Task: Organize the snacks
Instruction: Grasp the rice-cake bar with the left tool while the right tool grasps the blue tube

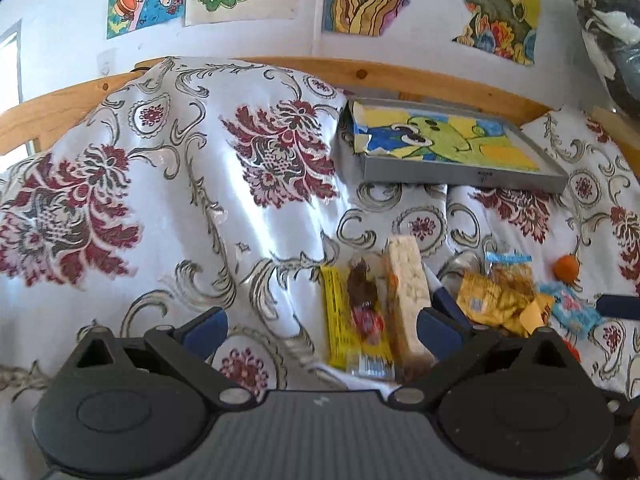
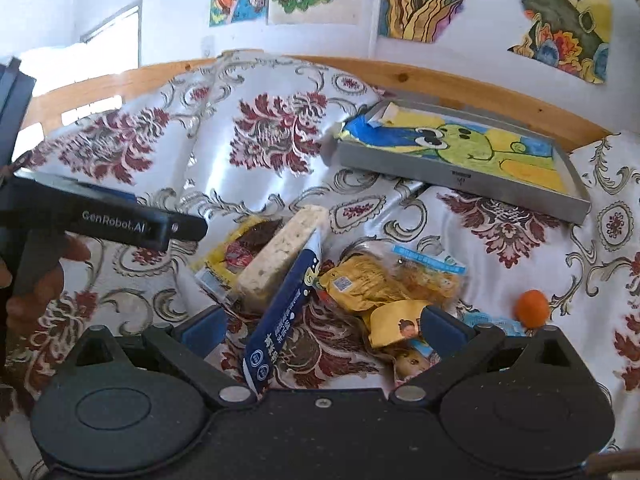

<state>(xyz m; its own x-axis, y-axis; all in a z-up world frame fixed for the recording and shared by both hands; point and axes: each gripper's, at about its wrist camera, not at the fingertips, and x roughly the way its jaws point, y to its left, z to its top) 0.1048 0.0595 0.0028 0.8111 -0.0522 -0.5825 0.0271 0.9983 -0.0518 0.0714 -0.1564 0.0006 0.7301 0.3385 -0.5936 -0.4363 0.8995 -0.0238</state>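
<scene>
A pile of snacks lies on a flowered cloth. My left gripper (image 1: 322, 326) is open just above a yellow packet (image 1: 352, 320) and a beige crispy bar (image 1: 408, 292), which lie between its fingers. Gold packets (image 1: 496, 304) sit to the right of them. My right gripper (image 2: 322, 326) is open too, with a dark blue packet (image 2: 280, 316) lying slantwise between its fingers, untouched. Further ahead in the right wrist view are the beige bar (image 2: 280, 252), the yellow packet (image 2: 240, 252) and the gold packets (image 2: 360, 284).
A grey tray (image 1: 460, 176) (image 2: 460, 178) lined with a child's drawing rests at the back right, against a wooden rail. A small orange ball (image 2: 532, 308) lies right of the pile. A hand (image 2: 40, 280) holds the left gripper's body (image 2: 120, 220) at the left. A bulging cushion fills the left side.
</scene>
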